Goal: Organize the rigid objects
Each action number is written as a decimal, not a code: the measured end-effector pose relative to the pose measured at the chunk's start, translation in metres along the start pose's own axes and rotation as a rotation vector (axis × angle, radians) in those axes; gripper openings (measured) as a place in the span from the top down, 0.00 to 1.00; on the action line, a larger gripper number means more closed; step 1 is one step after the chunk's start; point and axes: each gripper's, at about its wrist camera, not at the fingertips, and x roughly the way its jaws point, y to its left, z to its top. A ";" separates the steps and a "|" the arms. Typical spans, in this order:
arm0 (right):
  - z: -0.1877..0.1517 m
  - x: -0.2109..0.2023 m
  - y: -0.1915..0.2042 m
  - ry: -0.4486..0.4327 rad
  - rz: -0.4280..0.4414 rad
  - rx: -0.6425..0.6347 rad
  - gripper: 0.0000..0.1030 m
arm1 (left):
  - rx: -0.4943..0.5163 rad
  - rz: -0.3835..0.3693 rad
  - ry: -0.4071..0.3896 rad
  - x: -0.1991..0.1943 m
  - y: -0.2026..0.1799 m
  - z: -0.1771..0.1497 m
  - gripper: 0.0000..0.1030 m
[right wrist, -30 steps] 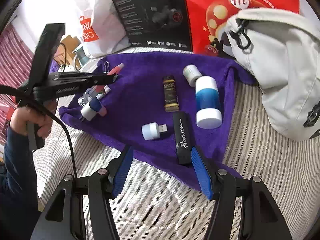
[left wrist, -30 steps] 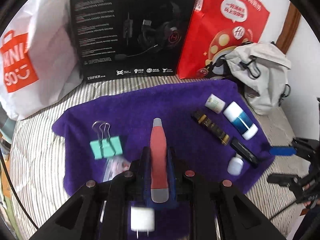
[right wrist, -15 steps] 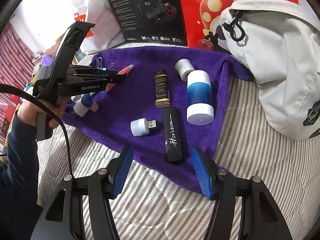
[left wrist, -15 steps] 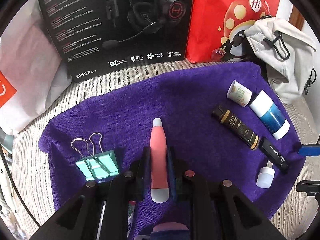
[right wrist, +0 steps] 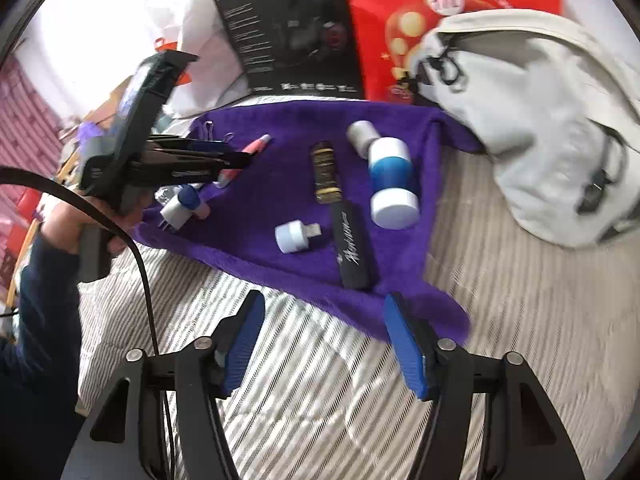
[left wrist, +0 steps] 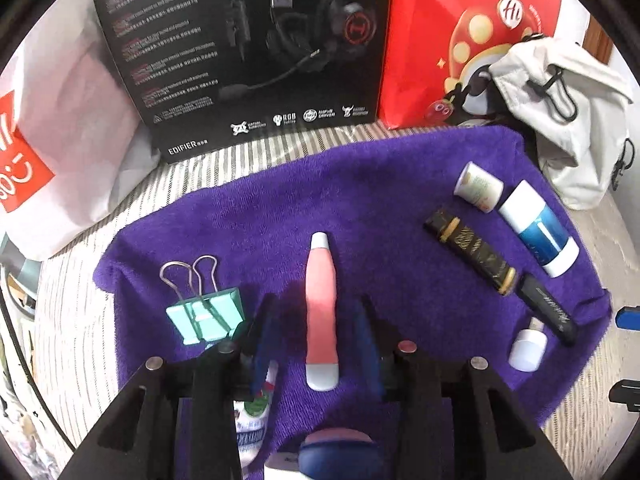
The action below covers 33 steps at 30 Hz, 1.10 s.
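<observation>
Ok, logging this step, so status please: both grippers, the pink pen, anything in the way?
Left gripper open, astride pink pen lying on purple towel. Right gripper open, empty, short of towel edge. Green binder clip close beside left finger.

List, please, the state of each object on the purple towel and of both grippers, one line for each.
Pink tube: lying flat between the open fingers, released.
Left gripper: open.
Right gripper: open, empty, over the striped sheet.
Binder clip: lying flat, handles folded back.
Blue-and-white bottle: on its side.
Black stick: lying flat.
White USB plug: lying flat, connector bare.
</observation>
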 end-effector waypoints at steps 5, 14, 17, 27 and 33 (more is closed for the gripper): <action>-0.017 -0.017 0.001 -0.029 -0.052 0.066 0.29 | 0.010 0.020 -0.069 -0.040 -0.014 -0.007 0.31; -0.034 -0.047 0.023 -0.094 -0.151 0.130 0.04 | -0.007 0.064 -0.191 -0.119 -0.019 -0.053 0.07; -0.039 -0.056 0.032 -0.119 -0.163 0.160 0.00 | -0.044 0.137 -0.232 -0.137 -0.014 -0.082 0.00; -0.066 -0.076 0.062 -0.129 -0.267 0.188 0.00 | -0.086 0.182 -0.182 -0.166 -0.006 -0.157 0.00; -0.080 -0.085 0.071 -0.120 -0.285 0.194 0.00 | -0.147 0.122 -0.172 -0.180 -0.009 -0.182 0.00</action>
